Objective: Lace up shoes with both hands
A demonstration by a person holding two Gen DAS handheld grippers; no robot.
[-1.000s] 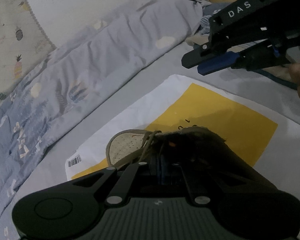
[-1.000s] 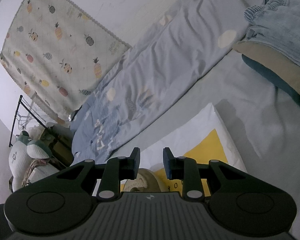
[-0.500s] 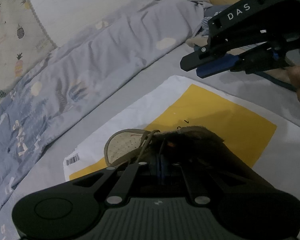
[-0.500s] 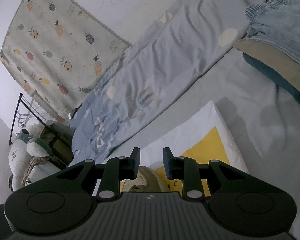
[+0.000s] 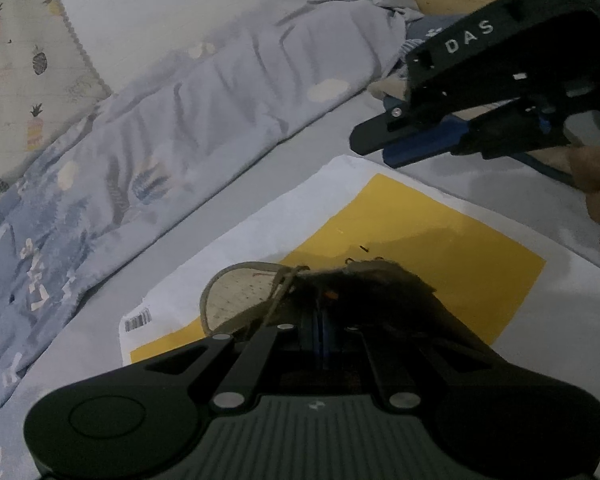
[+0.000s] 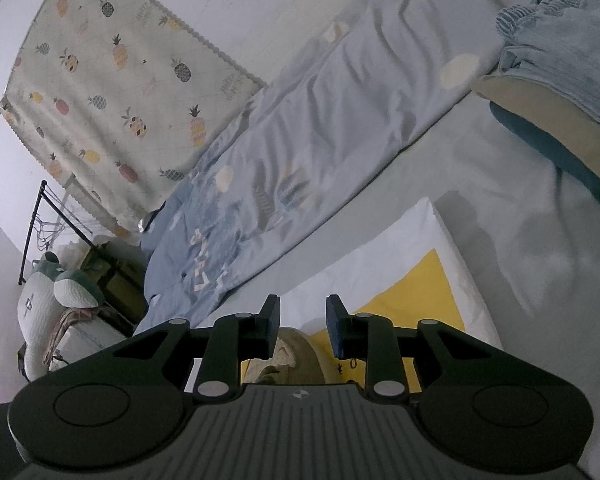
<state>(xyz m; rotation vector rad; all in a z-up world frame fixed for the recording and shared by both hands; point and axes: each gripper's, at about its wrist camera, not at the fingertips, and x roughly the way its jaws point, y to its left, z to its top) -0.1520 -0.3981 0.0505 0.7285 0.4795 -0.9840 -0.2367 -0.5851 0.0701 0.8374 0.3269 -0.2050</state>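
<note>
While empty, right gripper [image 6: 303,322] half-open above shoe [image 6: 296,356].

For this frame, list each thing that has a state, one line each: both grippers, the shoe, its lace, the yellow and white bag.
left gripper: shut, fingers together at the shoe's dark upper; whether they pinch anything is hidden.
right gripper: open, nothing between the fingers, held above the shoe.
shoe: lying on the bag, mouth open.
lace: untied, slack across the opening.
bag: flat on the bed.

Yellow-and-white mailer [image 5: 440,240], pineapple-print curtain [image 6: 112,80]
</note>
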